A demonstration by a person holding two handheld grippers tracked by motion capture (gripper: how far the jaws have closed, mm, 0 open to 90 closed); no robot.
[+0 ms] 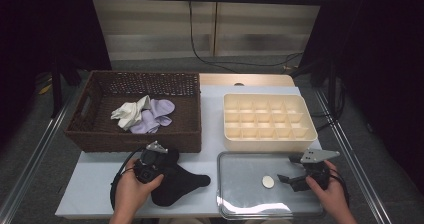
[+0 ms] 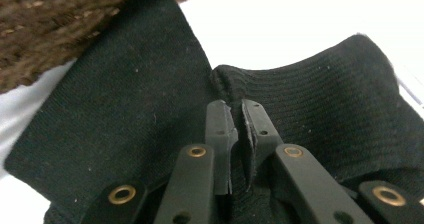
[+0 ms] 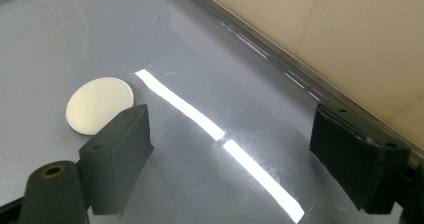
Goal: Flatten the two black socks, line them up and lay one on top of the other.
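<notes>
Two hand-held grippers are at work near the bottom of the frame: the left hand-held gripper (image 1: 151,160) has its jaws pinched tight on a black sock (image 1: 176,183), which lies flat on the white surface (image 1: 95,184) at lower left, just in front of the brown basket (image 1: 90,136). The sock's long side runs out to the right from that gripper, toward the shiny tray (image 1: 240,204). The right hand-held gripper (image 1: 289,179) is farther away, jaws wide open and holding nothing, low over the tray beside a small pale disc (image 1: 268,181).
</notes>
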